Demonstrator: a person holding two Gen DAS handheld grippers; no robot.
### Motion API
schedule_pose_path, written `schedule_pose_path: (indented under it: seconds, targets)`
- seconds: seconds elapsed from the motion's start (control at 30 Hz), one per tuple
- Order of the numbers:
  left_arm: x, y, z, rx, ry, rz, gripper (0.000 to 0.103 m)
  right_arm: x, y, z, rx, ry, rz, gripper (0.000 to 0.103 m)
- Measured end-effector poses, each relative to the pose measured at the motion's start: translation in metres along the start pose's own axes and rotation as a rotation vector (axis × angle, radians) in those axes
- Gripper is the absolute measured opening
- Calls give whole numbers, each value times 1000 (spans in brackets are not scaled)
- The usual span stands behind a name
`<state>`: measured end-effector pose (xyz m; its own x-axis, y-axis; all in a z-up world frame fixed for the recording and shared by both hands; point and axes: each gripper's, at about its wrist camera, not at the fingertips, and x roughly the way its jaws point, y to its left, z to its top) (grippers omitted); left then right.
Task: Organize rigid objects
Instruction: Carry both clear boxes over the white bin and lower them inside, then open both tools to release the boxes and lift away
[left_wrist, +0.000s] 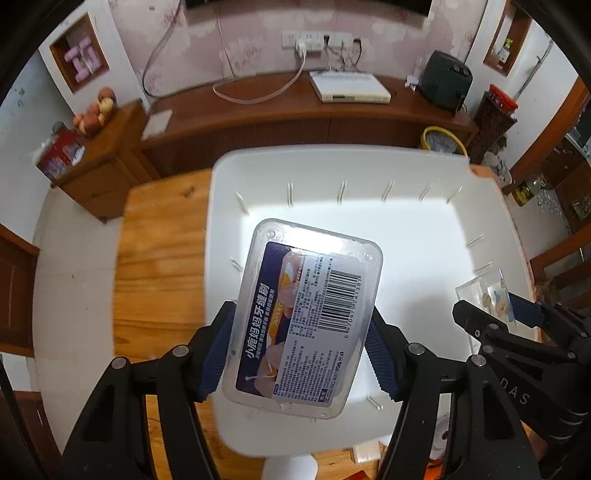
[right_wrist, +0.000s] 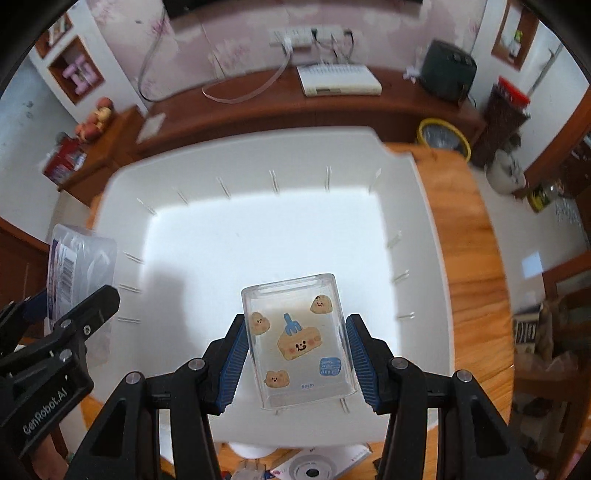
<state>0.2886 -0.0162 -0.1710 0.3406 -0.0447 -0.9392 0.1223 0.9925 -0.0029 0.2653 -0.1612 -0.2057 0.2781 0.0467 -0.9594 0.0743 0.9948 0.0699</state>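
Note:
My left gripper (left_wrist: 300, 347) is shut on a clear plastic box with a dark blue barcode label (left_wrist: 306, 317), held over the left part of a white bin (left_wrist: 236, 177). In the right wrist view my right gripper (right_wrist: 297, 360) is shut on a clear box with cartoon stickers (right_wrist: 299, 339), held above the same white bin (right_wrist: 122, 177). Each gripper shows at the edge of the other's view: the right gripper (left_wrist: 517, 314) with its sticker box (left_wrist: 484, 291), and the left gripper (right_wrist: 62, 306) with its label box (right_wrist: 74, 266). The bin's floor is bare.
The bin rests on a round wooden table (left_wrist: 159, 266). Behind stands a long wooden cabinet (left_wrist: 280, 110) with a white device (left_wrist: 349, 86), cables and a dark appliance (left_wrist: 447, 79). A yellow-rimmed basket (right_wrist: 443, 138) sits on the floor beyond. Small items lie under the table edge (right_wrist: 314, 467).

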Motion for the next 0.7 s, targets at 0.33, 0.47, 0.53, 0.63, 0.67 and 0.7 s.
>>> schedule_pose_path:
  seconds: [0.33, 0.47, 0.53, 0.63, 0.67, 0.7]
  targets:
    - [44, -1, -5, -13, 86, -13, 69, 42, -6, 3, 48, 86, -35, 54]
    - [46, -7, -7, 8, 79, -8, 69, 50, -7, 1, 50, 116, -41, 55]
    - [46, -10, -7, 11, 85, -5, 69, 54, -9, 0, 51, 128, -37, 55]
    - [49, -11, -6, 13, 96, 20, 70, 56, -10, -3, 41, 140, -53, 55]
    - [50, -12, -6, 15, 102, 28, 70, 57, -10, -3, 39, 144, -57, 55]
    - [50, -13, -6, 17, 111, 34, 70, 57, -11, -4, 41, 147, -56, 55]
